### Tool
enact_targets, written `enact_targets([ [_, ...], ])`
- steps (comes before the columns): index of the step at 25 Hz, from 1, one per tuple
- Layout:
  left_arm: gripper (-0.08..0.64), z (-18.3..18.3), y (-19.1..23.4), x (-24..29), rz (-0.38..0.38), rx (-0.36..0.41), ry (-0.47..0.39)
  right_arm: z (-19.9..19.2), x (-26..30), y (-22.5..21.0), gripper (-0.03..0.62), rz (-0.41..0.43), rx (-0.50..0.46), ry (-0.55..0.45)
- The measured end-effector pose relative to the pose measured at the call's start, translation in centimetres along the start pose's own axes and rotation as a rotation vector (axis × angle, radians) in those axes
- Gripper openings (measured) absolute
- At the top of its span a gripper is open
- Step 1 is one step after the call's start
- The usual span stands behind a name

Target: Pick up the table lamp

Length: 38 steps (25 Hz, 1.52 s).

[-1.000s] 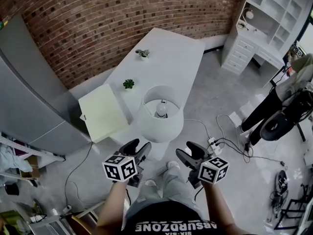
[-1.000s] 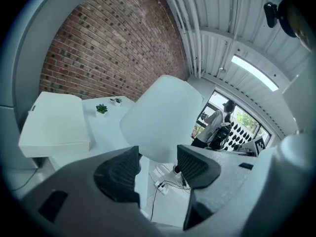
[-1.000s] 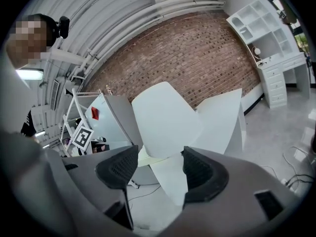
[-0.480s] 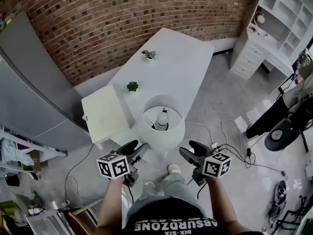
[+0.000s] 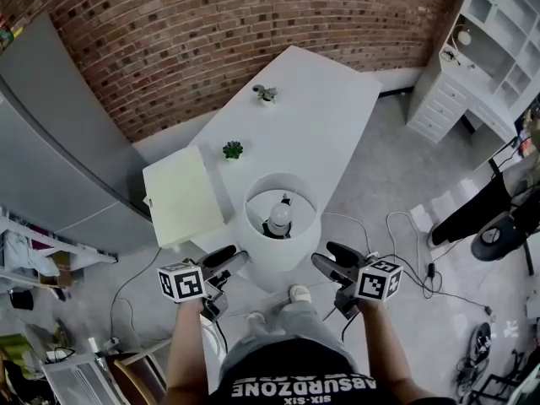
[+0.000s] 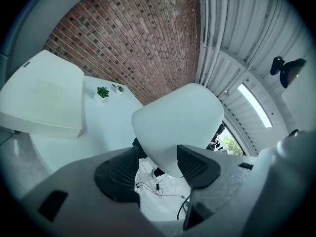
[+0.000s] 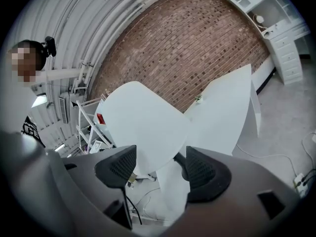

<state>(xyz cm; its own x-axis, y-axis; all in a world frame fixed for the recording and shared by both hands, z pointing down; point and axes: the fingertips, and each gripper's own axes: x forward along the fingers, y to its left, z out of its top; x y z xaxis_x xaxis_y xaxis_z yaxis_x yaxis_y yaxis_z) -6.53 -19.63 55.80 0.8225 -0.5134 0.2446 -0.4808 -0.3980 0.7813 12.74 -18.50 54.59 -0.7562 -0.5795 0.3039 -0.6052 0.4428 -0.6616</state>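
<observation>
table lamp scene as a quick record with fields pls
lamp: white table lamp, upright at the near end of the table, bulb showing from above
also on table: two small plants, further back
left gripper: beside the lamp, jaws apart, gripping nothing
right gripper: on the lamp's other side, jaws have just been opening, nothing pressed between them
lamp lifted: not yet
</observation>
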Motion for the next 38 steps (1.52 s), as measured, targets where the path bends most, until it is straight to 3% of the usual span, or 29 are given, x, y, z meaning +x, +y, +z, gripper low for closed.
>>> enact_targets([
  [3,0.225,-0.2,0.2,0.3,-0.056,-0.044,0.0,0.1,0.4,-0.4,0.293,0.034,0.024,0.018],
  [10,0.225,0.0,-0.1,0.4,-0.266,-0.174,-0.007,0.6,1.3,-0.7,0.293,0.103,0.079,0.061],
  [18,0.225,0.2,-0.6,1.5,-0.372,-0.21,0.023,0.8,2.0,-1.2,0.296,0.208,0.205,0.047],
  [24,0.225,0.2,-0.1,1.6,-0.395,-0.282,0.005,1.4,2.9,-0.8,0.296,0.326,0.291,0.018],
  [31,0.215,1.3,-0.2,2.2,-0.431,-0.36,-0.079,2.2,3.5,-0.8,0.29,0.409,0.383,-0.049],
  [38,0.178,1.7,0.0,2.0,-0.441,-0.396,-0.145,3.0,3.9,-0.9,0.235,0.418,0.437,-0.129],
])
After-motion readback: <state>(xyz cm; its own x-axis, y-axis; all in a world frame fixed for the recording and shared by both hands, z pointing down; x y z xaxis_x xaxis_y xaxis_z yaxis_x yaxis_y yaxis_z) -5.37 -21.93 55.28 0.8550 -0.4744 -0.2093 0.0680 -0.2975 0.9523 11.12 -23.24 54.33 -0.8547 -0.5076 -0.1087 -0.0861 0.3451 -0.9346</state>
